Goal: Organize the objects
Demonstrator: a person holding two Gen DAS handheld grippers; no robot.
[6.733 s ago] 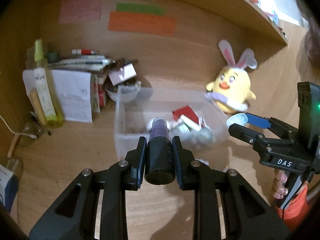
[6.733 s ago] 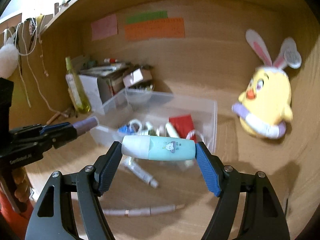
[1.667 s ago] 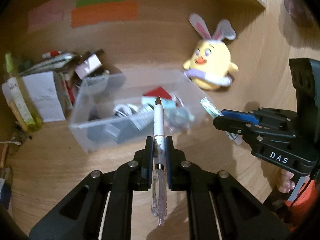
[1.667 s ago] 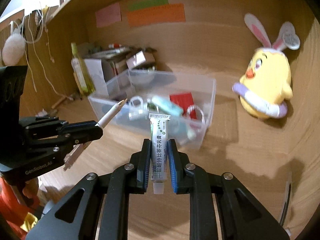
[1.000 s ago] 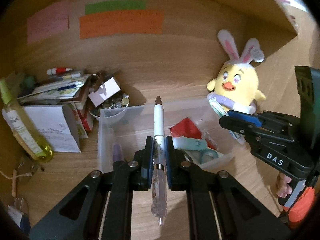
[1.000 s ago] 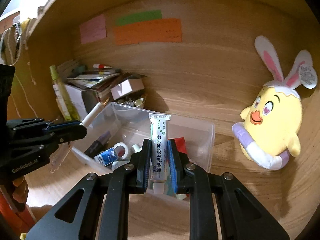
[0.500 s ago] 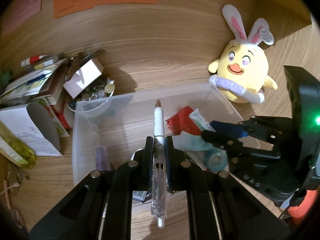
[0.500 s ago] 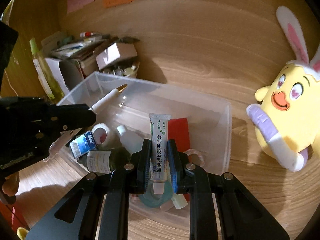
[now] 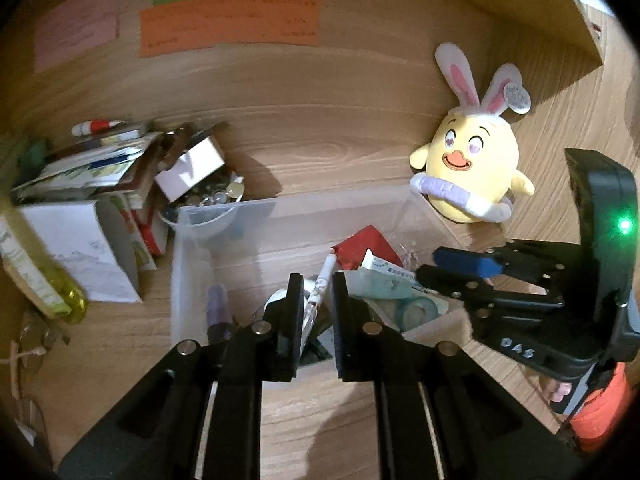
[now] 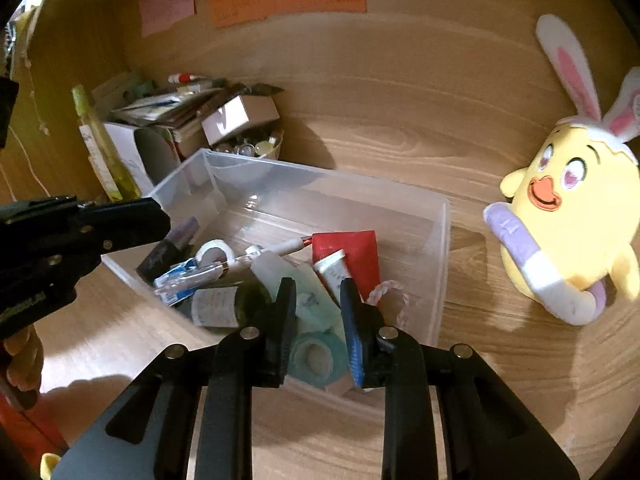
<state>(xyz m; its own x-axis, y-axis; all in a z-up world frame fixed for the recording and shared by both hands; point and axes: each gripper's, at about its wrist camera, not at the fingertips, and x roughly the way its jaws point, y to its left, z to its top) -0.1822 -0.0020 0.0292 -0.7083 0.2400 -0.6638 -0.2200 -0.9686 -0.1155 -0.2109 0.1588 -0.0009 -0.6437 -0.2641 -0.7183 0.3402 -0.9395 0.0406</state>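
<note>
**Both grippers open over the bin**

Over the near edge of the clear bin (image 10: 438, 240), my left gripper (image 9: 313, 296) has its fingers parted by a narrow gap. A white pen (image 9: 320, 286) shows in that gap, but it lies loose down in the bin; whether either pad touches it I cannot tell. My right gripper (image 10: 318, 300) is parted about as far and grips nothing; a teal tape roll (image 10: 316, 358) sits below its fingers, against the bin's near wall.

From the right wrist view the pen (image 10: 280, 249) lies on the heap, long axis running from the bin's near left toward its far right, coppery tip pointing at the red packet (image 10: 356, 256). A small white tube (image 10: 332, 274) rests across that packet, long axis running near to far, its flat crimped end toward the far wall.

Counted in the bin: one pen, one white tube, one red packet, one teal tape roll, one white tape roll (image 10: 216, 254), one dark purple stick (image 10: 168, 252) along the left wall, one blue-and-white packet (image 10: 188, 276), one dark bottle with a pale label (image 10: 224, 306), one loop of cord (image 10: 390, 296) by the right wall. Deeper in the heap I cannot separate things.

One yellow plush chick (image 10: 564, 216) stands on the desk beside the bin's right wall, apart from it. One stack of boxes and papers (image 9: 100, 184) crowds the desk's far left corner, with one yellow-green bottle (image 10: 100, 148) beside it.
</note>
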